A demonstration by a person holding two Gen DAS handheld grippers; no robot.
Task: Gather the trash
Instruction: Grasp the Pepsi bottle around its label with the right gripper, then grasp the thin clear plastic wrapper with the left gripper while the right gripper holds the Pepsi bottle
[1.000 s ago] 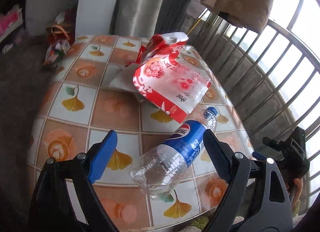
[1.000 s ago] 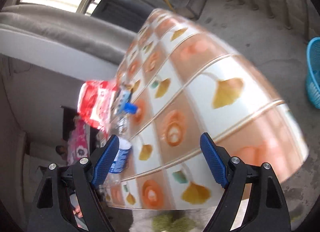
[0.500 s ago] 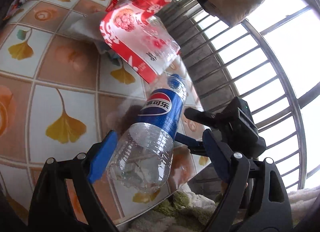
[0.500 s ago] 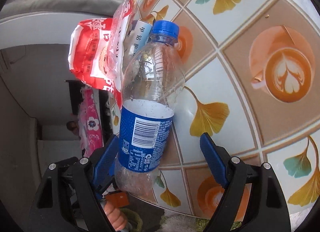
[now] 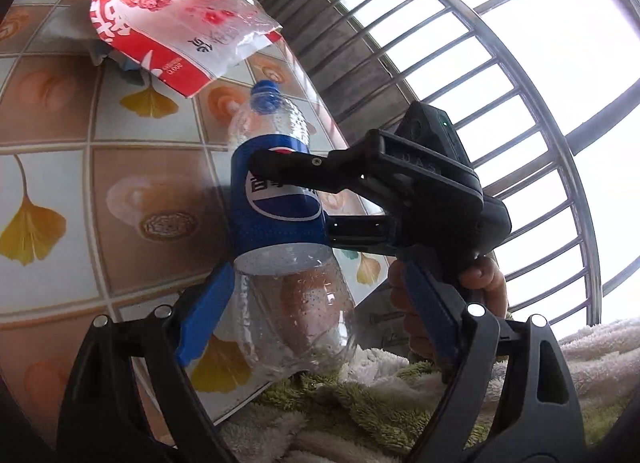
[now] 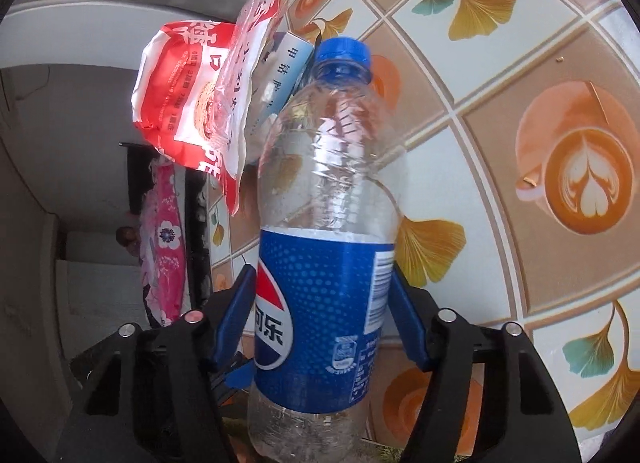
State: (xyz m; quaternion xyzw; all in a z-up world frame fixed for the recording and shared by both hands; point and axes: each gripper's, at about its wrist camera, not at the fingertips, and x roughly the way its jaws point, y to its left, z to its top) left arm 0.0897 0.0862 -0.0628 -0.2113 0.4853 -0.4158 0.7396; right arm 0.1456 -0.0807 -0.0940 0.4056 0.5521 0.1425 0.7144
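**userA:** Right wrist view has the right gripper [image 6: 320, 327] closing on the empty cola bottle [image 6: 324, 223]; both blue pads look pressed against the label band, bottle lying near the edge of the table [image 6: 520, 43], cap pointing at the red snack bag [image 6: 192, 103].

**userB:** yeah, and the left gripper [image 5: 320, 319] has its jaws spread wide around the bottle's clear base; one pad [image 5: 204, 315] just beside it, the other well off, so no grip there.

**userA:** my worry: that thin empty plastic could dent or squirt out sideways if the squeeze lands off-centre; it's also right at the table edge, so a slip probably means it rolls onto the fluffy rug [image 5: 360, 395].

**userB:** plus the two grippers are crowded, they could knock each other.

**userA:** surface is a glossy cloth with ginkgo leaves and coffee cups, looks slick; window bars [image 5: 500, 103] on one side, grey wall on the other.
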